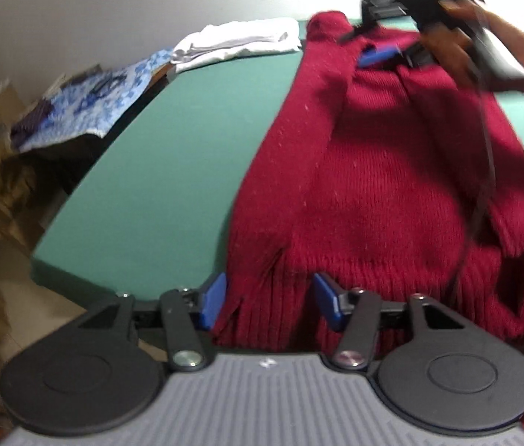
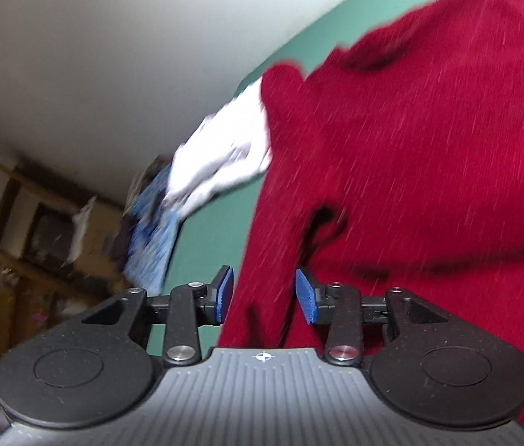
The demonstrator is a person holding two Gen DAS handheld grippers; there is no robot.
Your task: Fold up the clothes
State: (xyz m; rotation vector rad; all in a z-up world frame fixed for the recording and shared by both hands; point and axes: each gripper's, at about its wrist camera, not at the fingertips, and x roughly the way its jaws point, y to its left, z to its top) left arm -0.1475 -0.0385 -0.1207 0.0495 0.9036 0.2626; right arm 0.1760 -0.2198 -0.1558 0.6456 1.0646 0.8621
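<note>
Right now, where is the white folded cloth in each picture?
Left wrist view: the white cloth lies at the top centre, on the far part of the green table, left of the red sweater.
Right wrist view: the white cloth is a blurred patch at middle left, touching the sweater's left edge.
Shared landmark: the blue patterned cloth sits just beyond the white one in both.

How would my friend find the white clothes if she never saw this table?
Start at the green table and look past the big red sweater to the far edge. The white clothes lie there in a folded pile, left of the sweater's far end. Beside them is a blue flowery cloth, but only this pile is plain white.
</note>
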